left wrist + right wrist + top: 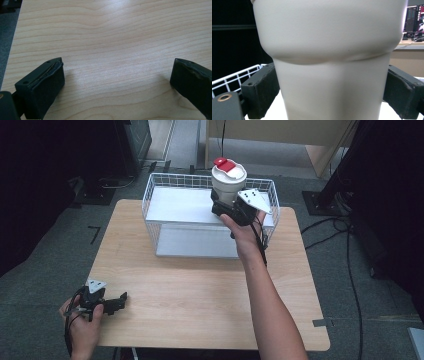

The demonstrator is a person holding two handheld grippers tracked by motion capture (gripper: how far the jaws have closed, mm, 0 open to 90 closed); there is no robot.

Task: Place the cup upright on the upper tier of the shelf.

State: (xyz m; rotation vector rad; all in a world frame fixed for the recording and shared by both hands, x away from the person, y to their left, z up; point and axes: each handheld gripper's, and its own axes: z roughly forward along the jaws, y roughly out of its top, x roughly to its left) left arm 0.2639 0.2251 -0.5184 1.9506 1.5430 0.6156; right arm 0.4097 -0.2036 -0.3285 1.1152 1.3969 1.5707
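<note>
Wood-grain table (200, 290) amid seemingly grey carpet (45, 285)

I see two handheld grippers, both black. The left gripper (121, 300) has a grey three-cornered plate on top and a black cable looping off its back. Its blocky fingers (42, 85) have worn pad edges and small screw holes. The right gripper (216, 202) carries the same grey plate with dark holes and a black cable; a brass-ringed screw sits near its jaw base. Forearms bare, no sleeves.
</note>
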